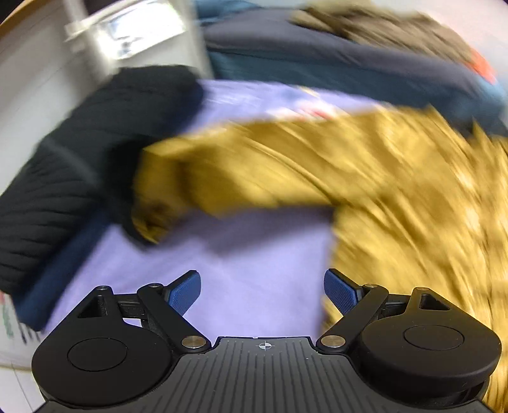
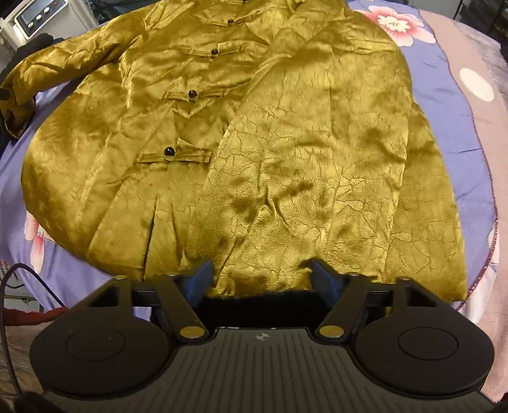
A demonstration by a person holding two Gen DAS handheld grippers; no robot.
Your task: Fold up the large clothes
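A mustard-gold satin jacket (image 2: pixel 247 133) with dark knot buttons lies spread on a lilac bedsheet (image 2: pixel 444 104). Its right sleeve is folded across the front. In the right wrist view my right gripper (image 2: pixel 260 279) is open, its blue pads astride the jacket's near hem with black lining showing between them. In the blurred left wrist view my left gripper (image 1: pixel 263 290) is open and empty over bare sheet (image 1: pixel 241 260), just left of the jacket's body (image 1: pixel 412 206). The jacket's left sleeve (image 1: pixel 222 171) stretches out ahead of it.
A black ribbed garment (image 1: pixel 63 178) and dark blue clothes (image 1: pixel 317 54) lie beyond the sleeve. A white appliance (image 2: pixel 35 19) stands at the bed's far left. A pink blanket (image 2: pixel 489 190) borders the sheet on the right. A cable (image 2: pixel 19 276) runs at the left.
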